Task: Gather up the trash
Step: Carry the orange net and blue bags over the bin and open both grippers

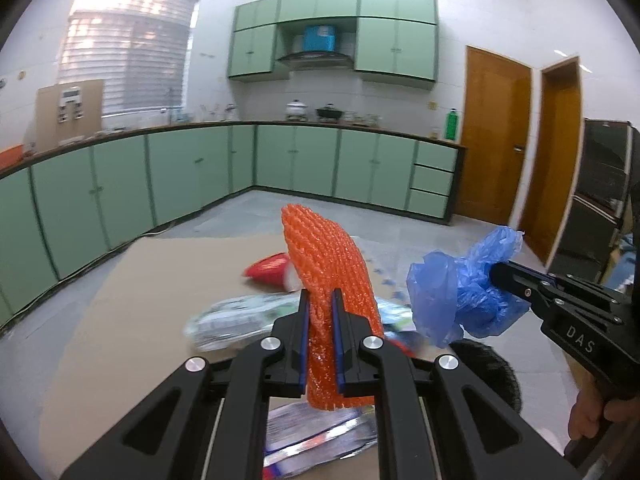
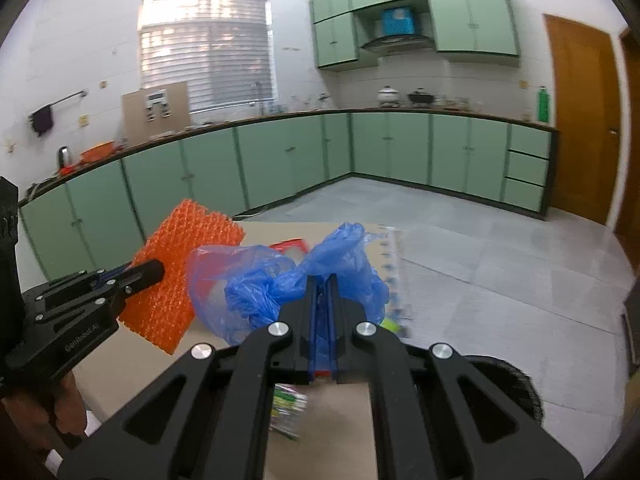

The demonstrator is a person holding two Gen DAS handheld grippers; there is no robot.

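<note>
Two black hand-held grippers are raised above a brown cardboard sheet [image 1: 152,280] spread on the grey kitchen floor. The left gripper [image 1: 321,304] is clamped on an orange foam mesh sleeve [image 1: 328,264], which stands upright between its fingers. The right gripper [image 2: 321,284] is pinched tight on a crumpled blue plastic bag [image 2: 280,288], held just beside the sleeve. Below, wrappers lie on the cardboard: a red packet [image 1: 268,270] and what looks like a blurred white-and-green wrapper [image 1: 236,318].

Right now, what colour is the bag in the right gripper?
Blue bag, held by the right gripper; right wrist view.
</note>
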